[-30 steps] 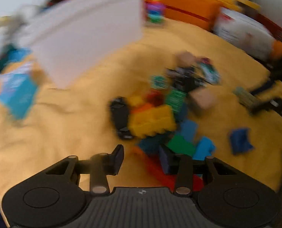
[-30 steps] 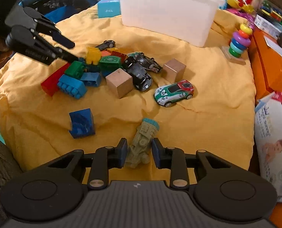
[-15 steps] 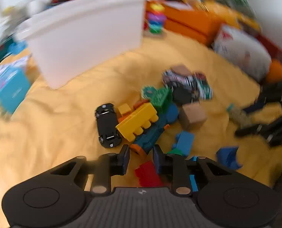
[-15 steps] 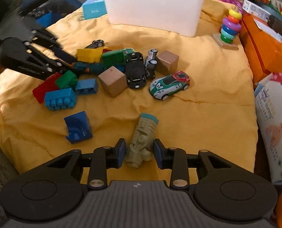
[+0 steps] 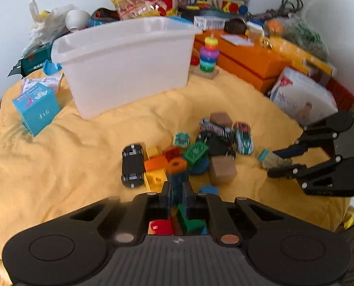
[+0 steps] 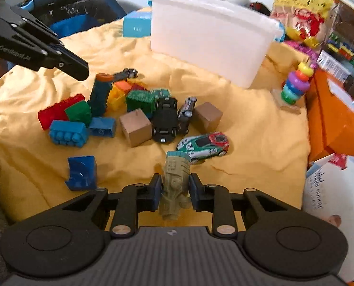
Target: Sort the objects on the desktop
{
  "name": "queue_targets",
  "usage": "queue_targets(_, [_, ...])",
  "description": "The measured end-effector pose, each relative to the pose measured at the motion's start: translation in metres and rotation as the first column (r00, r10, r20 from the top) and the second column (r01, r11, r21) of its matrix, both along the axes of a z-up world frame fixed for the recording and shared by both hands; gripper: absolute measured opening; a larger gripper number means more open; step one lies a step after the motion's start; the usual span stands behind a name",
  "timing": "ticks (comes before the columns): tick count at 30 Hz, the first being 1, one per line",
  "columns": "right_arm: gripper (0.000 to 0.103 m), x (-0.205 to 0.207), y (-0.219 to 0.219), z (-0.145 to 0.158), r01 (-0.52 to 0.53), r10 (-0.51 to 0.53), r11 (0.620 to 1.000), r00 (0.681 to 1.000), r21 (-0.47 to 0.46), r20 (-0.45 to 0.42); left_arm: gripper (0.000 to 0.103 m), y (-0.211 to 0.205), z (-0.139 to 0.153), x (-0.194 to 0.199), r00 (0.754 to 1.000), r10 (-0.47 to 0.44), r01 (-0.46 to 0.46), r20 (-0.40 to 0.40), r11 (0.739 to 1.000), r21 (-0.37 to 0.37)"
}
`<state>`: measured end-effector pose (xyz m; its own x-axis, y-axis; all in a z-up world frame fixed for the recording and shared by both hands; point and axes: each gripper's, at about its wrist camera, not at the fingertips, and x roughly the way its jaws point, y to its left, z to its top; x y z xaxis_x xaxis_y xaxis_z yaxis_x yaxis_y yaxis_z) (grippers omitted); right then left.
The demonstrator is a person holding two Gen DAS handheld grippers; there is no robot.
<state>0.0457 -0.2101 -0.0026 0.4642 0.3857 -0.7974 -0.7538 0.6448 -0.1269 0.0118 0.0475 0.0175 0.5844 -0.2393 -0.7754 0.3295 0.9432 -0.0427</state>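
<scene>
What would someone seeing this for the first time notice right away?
Probably the heap of toy bricks, wooden cubes and toy cars in the middle of the yellow cloth. Behind it stands a big white tub. Both tongs carry something: the left tongs are shut on a teal, orange-capped toy, and the right tongs are closing around a grey-green toy train.

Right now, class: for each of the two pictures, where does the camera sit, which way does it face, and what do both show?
Left wrist: rides the left tool, looking down over the teal toy it grips to the white bin.
Right wrist: rides the right tool, closing around the grey-green figure, facing the blocks.
Shared: bin, yellow cloth, toy pile, each other's tool.
</scene>
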Motion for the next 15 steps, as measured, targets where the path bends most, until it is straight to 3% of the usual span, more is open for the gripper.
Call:
queue_targets(5, [0.032,-0.008,-0.006,-0.01,0.013,-0.013,1.0,0.999,-0.01,-0.035,0.017,-0.004,-0.006,-0.009,1.0,-0.01,0.01,-0.004,0.999,0.05])
queue_targets(7, [0.033,-0.008,-0.011,-0.01,0.038,-0.038,0.999,0.998,0.009,-0.044,0.033,-0.007,-0.008,-0.01,1.0,-0.009,0.009,-0.005,0.998,0.061])
queue_targets(12, [0.034,-0.009,-0.012,-0.008,0.06,-0.06,0.998,0.997,0.006,-0.04,0.037,-0.013,-0.011,-0.002,1.0,0.005,-0.005,-0.006,0.997,0.076])
queue_targets(15, [0.035,-0.011,-0.011,-0.007,0.054,-0.054,0.999,0.998,0.004,-0.03,0.05,-0.018,-0.018,0.009,1.0,-0.004,0.004,-0.001,0.996,0.087])
